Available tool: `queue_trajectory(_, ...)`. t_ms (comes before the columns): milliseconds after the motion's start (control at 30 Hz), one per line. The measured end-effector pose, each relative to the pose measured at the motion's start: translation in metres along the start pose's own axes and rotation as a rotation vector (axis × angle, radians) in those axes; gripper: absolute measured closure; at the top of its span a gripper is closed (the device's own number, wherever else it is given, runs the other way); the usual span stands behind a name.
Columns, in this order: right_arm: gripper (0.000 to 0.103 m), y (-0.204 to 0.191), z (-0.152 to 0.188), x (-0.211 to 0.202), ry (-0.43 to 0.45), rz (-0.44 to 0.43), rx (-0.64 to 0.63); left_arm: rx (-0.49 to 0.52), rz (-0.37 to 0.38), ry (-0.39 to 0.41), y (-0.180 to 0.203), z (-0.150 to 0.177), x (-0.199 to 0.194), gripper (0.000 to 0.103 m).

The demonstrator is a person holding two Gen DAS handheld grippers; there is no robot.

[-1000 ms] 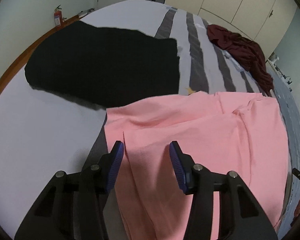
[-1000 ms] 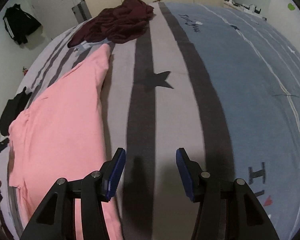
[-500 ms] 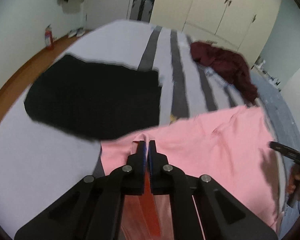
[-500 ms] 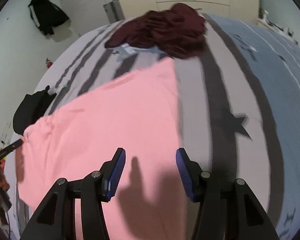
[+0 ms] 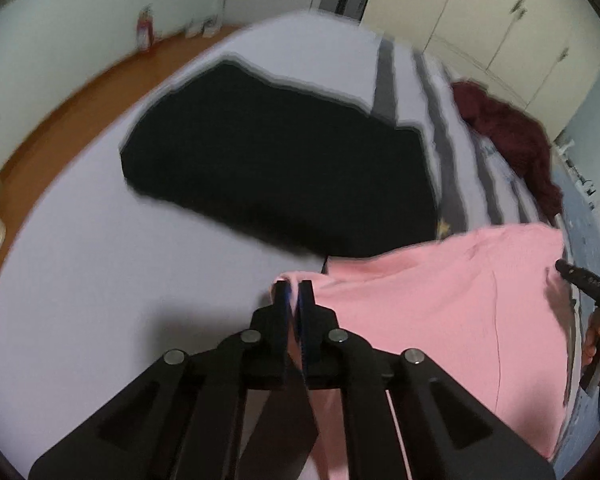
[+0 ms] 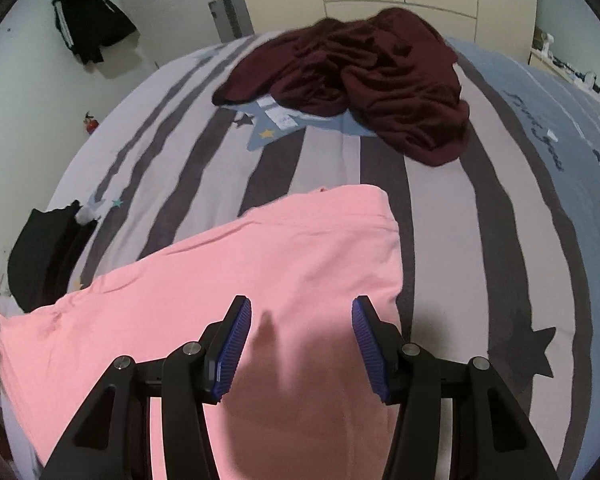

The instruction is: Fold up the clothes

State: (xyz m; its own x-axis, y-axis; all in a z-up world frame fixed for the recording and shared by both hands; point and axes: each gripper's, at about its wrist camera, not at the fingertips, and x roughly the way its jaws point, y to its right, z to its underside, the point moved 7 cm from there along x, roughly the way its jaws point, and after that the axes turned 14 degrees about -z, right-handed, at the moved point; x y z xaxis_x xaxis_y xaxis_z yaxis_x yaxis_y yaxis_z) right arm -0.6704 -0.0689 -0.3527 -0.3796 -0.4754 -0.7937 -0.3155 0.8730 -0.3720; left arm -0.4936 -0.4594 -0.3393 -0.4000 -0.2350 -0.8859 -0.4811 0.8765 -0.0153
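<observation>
The left claw (image 5: 294, 294) pinches the near corner of the pink garment (image 6: 260, 280) spread on the bed (image 6: 480, 240), jaws easing slightly apart, while the open right claw (image 6: 301, 316) hovers over its opposite near corner, closest for the matching grasp.

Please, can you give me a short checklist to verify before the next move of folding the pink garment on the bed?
1. Left gripper holds the edge of the pink garment: ok; jaws nearly shut, easing open slightly.
2. Right gripper ready to grasp: ok; jaws apart, nothing between them.
3. Right gripper over the pink garment's right side: ok.
4. Black garment apart from the pink one: cannot tell; their edges meet in view.
5. Maroon garment out of the way: ok.
</observation>
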Motion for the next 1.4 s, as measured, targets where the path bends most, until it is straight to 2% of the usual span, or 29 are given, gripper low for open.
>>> queue_trajectory(33,0.054,0.001,0.000,0.001,0.000,0.000,0.005,0.000,-0.004,0.024,0.002,-0.001,-0.005,0.091)
queue_trajectory(100,0.054,0.003,0.002,-0.002,0.006,0.001,0.004,0.034,-0.031,0.130,0.009,-0.007,-0.025,0.077)
queue_trajectory(133,0.054,0.004,0.003,-0.006,0.010,0.003,-0.005,0.054,-0.026,0.170,0.016,-0.009,-0.034,0.075)
queue_trajectory(200,0.054,0.008,0.007,-0.012,0.011,0.013,-0.021,0.115,0.037,0.222,0.045,-0.013,-0.048,0.068)
queue_trajectory(400,0.054,0.027,0.027,-0.033,0.022,0.058,-0.037,0.447,0.117,0.212,0.165,-0.012,-0.029,0.068)
queue_trajectory(467,0.054,0.036,0.037,-0.035,0.007,0.063,-0.019,0.502,0.139,0.182,0.193,-0.011,-0.015,0.068)
queue_trajectory(500,0.054,0.041,0.041,-0.035,0.002,0.064,-0.008,0.529,0.121,0.163,0.206,-0.012,-0.004,0.068)
queue_trajectory(633,0.054,0.049,0.046,-0.037,0.010,0.050,0.015,0.587,0.119,0.089,0.228,-0.011,0.019,0.068)
queue_trajectory(733,0.054,0.052,0.046,-0.038,0.017,0.044,0.012,0.631,0.105,0.075,0.236,-0.004,0.028,0.068)
queue_trajectory(967,0.054,0.054,0.041,-0.031,0.031,0.018,0.012,0.579,0.108,0.025,0.228,-0.006,0.037,0.068)
queue_trajectory(1067,0.054,0.053,0.033,-0.027,0.044,0.011,0.015,0.612,0.126,0.069,0.233,-0.003,0.030,0.091)
queue_trajectory(1133,0.054,0.051,0.025,-0.021,0.048,0.008,0.014,0.613,0.132,0.093,0.236,-0.003,0.024,0.099)
queue_trajectory(1333,0.054,0.052,-0.011,0.003,0.059,0.015,0.038,0.586,0.160,0.132,0.241,-0.013,0.010,0.100)
queue_trajectory(1400,0.055,0.056,-0.023,0.015,0.042,0.055,0.047,0.575,0.175,0.148,0.246,-0.019,0.005,0.100)
